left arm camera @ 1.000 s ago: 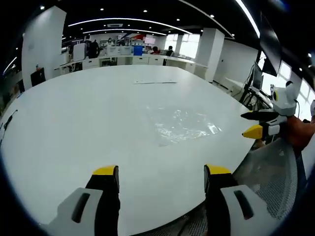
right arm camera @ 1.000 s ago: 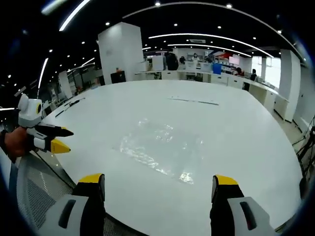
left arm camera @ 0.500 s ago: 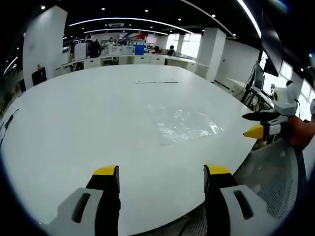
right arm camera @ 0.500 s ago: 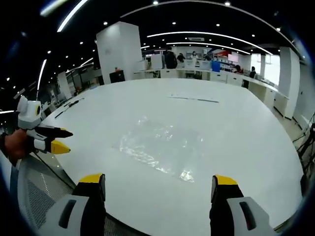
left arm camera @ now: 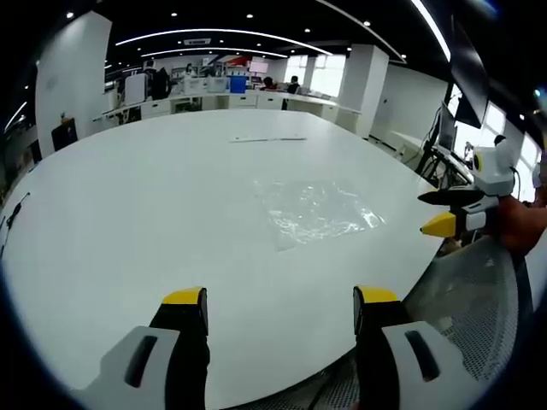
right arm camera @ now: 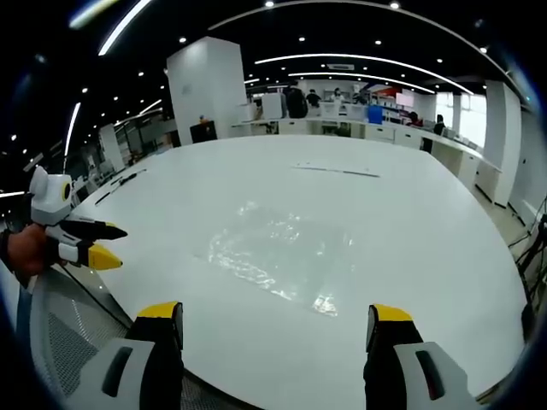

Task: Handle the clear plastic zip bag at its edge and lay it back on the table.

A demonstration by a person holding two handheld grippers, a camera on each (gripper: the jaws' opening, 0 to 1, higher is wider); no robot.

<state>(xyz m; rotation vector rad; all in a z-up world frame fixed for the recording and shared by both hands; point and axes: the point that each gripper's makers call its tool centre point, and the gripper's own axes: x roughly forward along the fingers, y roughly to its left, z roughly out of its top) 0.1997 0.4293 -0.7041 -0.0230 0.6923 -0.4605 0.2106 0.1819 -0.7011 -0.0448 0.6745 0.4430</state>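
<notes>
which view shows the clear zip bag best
The right gripper view: the clear zip bag lies flat on the white table, near the middle, straight ahead between the open tongs, its outline and glints readable. In the left gripper view the bag sits off to the right, smaller and fainter.

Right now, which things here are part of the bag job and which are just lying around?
Job:
clear zip bag, flat on the white table
left gripper, open
right gripper, open

Lying about:
thin strip farther along the table
mesh chair at the table's edge
</notes>
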